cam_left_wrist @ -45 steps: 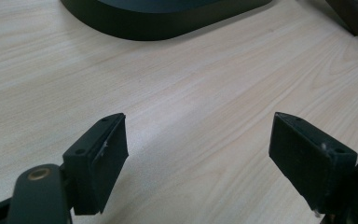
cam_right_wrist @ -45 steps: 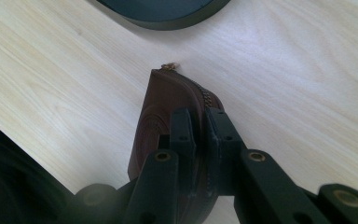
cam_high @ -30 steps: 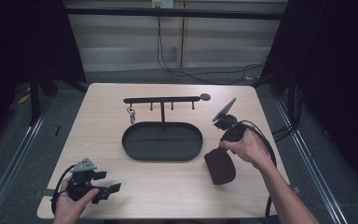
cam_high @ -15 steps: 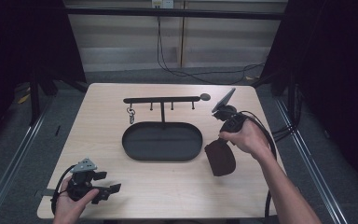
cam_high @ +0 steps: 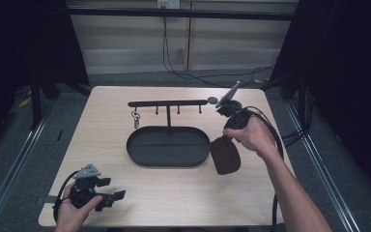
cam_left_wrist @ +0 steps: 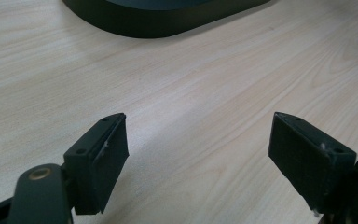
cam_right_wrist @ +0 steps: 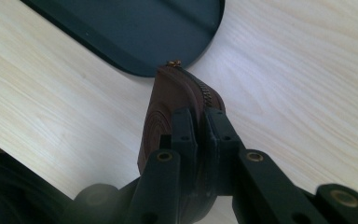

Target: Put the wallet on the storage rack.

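Brown zipped pouch [cam_high: 224, 155] hangs pinched in the right claw [cam_right_wrist: 199, 122], its jaws pressed together on it, just beside the right end of the black oval tray [cam_high: 168, 146] on the desk [cam_high: 174, 193]. A key rack [cam_high: 168, 103] stands behind the tray, keys [cam_high: 135, 119] hanging from it. Left claw [cam_left_wrist: 198, 149] is spread, holding nothing, low over the desk's near left corner.

brown pouch [cam_high: 224, 155] with a brass-coloured zip; black oval tray [cam_high: 168, 146]; black hook rack [cam_high: 168, 103]; pale wood-grain surface [cam_high: 174, 193]; black jaws on the right gripper [cam_right_wrist: 198, 128]; grey floor.
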